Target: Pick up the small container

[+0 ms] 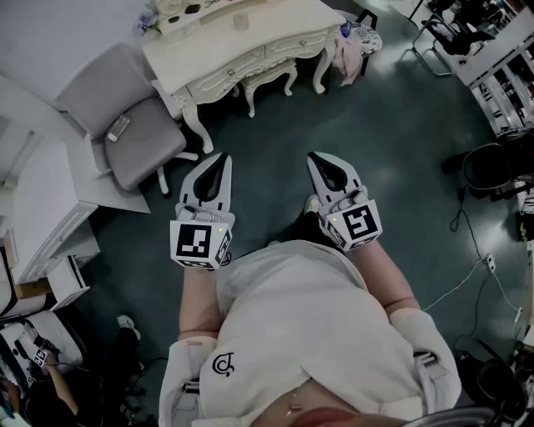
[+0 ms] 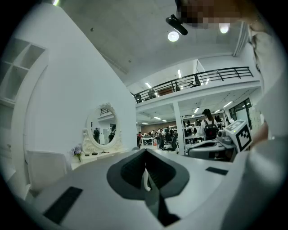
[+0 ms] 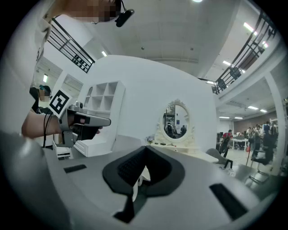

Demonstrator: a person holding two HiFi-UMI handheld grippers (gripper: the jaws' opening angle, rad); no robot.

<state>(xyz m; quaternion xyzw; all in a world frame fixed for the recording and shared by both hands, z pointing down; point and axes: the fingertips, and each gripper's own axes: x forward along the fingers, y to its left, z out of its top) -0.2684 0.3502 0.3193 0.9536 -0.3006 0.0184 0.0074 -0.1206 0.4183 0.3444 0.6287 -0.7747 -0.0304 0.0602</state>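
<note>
I hold both grippers in front of my body above the dark floor, well short of the white dressing table (image 1: 209, 52). A small pale pot (image 1: 241, 21) stands on the tabletop, too small to make out clearly. My left gripper (image 1: 224, 160) points toward the table with its jaws together and nothing between them; in the left gripper view its fingertips (image 2: 145, 167) meet in a point. My right gripper (image 1: 315, 158) is also shut and empty, its fingertips (image 3: 145, 165) touching. Each gripper view shows the other gripper off to one side.
A grey chair (image 1: 125, 125) stands left of the table and a white stool (image 1: 269, 77) is tucked under it. A white cabinet (image 1: 42, 208) lies at the left edge. An oval mirror (image 3: 176, 120) rises behind the table. Cables and racks (image 1: 501, 75) are at the right.
</note>
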